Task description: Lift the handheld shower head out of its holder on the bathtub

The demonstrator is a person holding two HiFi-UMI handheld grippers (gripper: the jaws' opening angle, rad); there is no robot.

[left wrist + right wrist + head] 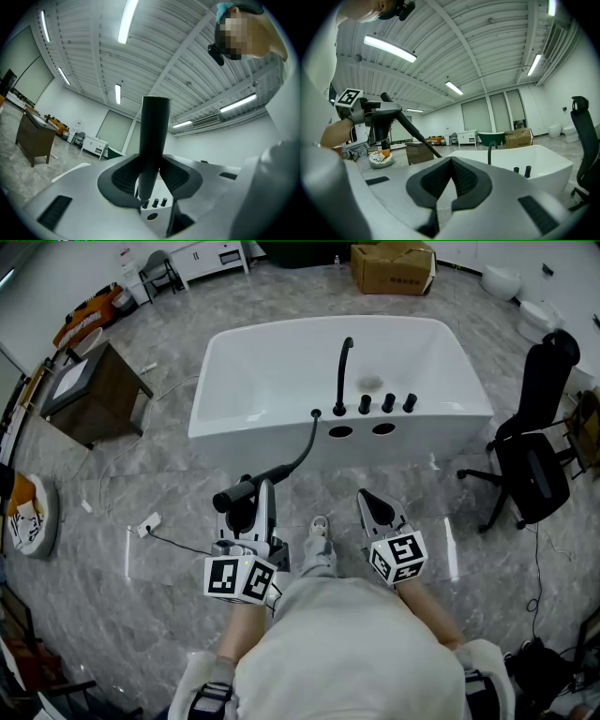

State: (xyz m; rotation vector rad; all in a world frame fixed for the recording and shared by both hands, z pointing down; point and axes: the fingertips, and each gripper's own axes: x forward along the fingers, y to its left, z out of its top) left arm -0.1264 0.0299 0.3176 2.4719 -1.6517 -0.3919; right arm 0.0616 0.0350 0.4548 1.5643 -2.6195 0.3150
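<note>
The black handheld shower head (242,490) is out of the tub, held level in front of the white bathtub (217,420). My left gripper (251,507) is shut on its handle; in the left gripper view the black handle (153,140) stands upright between the pads. Its black hose (305,448) curves back to the tub deck by the holder holes (340,431). My right gripper (375,507) is shut and holds nothing, to the right of the left one. The right gripper view shows the left gripper (363,115) with the shower head (383,123), the hose (413,130) and the bathtub (525,164).
A black faucet spout (343,371) and three knobs (387,403) stand on the tub deck. A black office chair (534,460) is at the right, a brown cabinet (89,395) at the left, a cardboard box (392,266) behind the tub. A cable with a plug (150,524) lies on the floor.
</note>
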